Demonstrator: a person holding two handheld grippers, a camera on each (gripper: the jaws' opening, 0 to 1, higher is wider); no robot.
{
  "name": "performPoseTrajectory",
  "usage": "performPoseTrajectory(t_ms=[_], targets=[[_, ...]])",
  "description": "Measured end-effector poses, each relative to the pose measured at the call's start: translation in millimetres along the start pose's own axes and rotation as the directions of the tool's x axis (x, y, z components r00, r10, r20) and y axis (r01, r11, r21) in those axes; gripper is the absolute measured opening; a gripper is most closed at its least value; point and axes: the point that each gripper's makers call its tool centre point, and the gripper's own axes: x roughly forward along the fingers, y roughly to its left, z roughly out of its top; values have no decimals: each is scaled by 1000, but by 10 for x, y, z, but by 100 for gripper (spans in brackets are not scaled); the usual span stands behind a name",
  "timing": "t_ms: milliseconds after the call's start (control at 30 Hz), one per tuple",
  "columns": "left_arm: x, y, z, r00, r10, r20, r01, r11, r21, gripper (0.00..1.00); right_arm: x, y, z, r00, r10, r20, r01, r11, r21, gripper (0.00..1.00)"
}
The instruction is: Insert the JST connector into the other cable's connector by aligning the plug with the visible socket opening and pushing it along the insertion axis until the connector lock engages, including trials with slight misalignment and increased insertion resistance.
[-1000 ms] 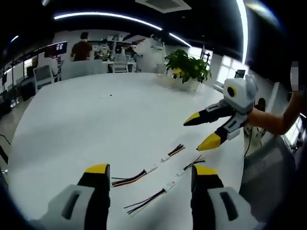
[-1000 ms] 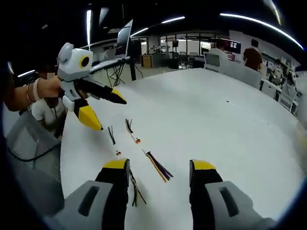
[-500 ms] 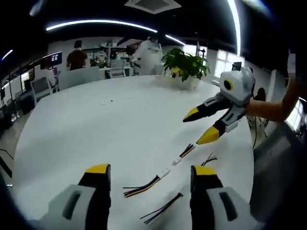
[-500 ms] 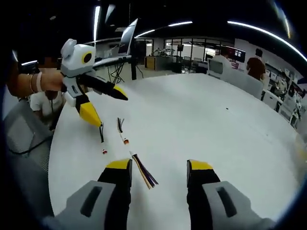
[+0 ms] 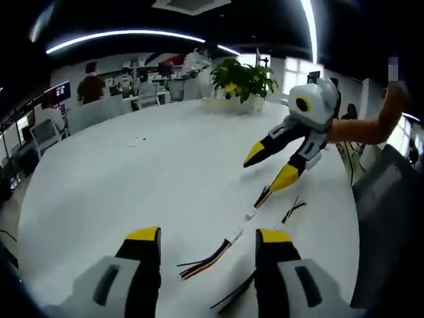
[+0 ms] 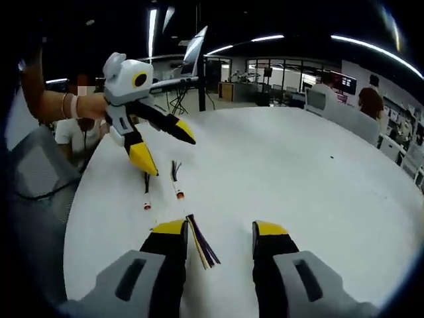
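Item 1: left hand-held gripper [image 5: 207,240]. Jaws stood wide apart and held nothing, low over the white table [image 5: 119,179]. In the right gripper view it entered from the left [image 6: 169,151], jaws likewise spread, the lower yellow tip just above the loose wire end of a cable.

Item 2: right hand-held gripper [image 6: 219,234]. Jaws stood wide apart, nothing between them but the table surface and a fan of wire ends. In the left gripper view it reached in from the right [image 5: 270,165], gripped by a person's hand, its lower tip close over a cable.

Item 3: multicoloured cable [image 5: 207,257] with white JST connector [image 5: 236,234], lying on the table between the left gripper's jaws.

Item 4: second cable [image 5: 263,197] with its own small white connector [image 5: 250,214], just beyond the first; the 2 connectors lay near each other, unmated.

Item 5: further dark cable [image 5: 293,210], lying beside these toward the table edge.

Item 6: potted plant [image 5: 241,81] at the far side of the table.
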Motion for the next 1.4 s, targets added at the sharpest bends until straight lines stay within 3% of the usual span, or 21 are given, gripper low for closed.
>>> performPoseTrajectory(t_ms=[33,167,333,500,633,800,933,1167,1300,1400], targets=[[0,-16,-6,1000,-10,-1,10,999,31,48,23,30,15,999,34,23,-35,999,17,35],[11,-54,-27,999,-39,-3,39,995,93,45,58,79,51,993,91,77,-88,995,-45,31],[51,-74,-56,998,-69,4,68,993,95,44,84,103,86,986,122,117,-114,991,-71,24],[110,-104,-89,995,-96,7,94,989,111,36,129,141,59,982,143,122,-135,988,-68,20],[150,-174,-126,989,-145,4,144,983,118,24,172,181,33,979,162,122,-155,986,-63,18],[187,-212,-125,985,-173,11,170,976,138,21,209,204,-9,978,175,112,-166,982,-86,19],[197,-219,-119,983,-185,16,179,968,176,12,226,217,-8,975,185,126,-173,980,-95,15],[211,-269,-126,976,-217,16,209,956,204,12,269,276,-46,968,218,123,-199,969,-145,13],[226,-304,-134,973,-233,7,223,941,253,4,295,295,-56,967,223,120,-206,968,-144,11],[238,-320,-153,970,-243,1,234,938,255,3,303,290,-72,969,219,116,-203,970,-135,6]])
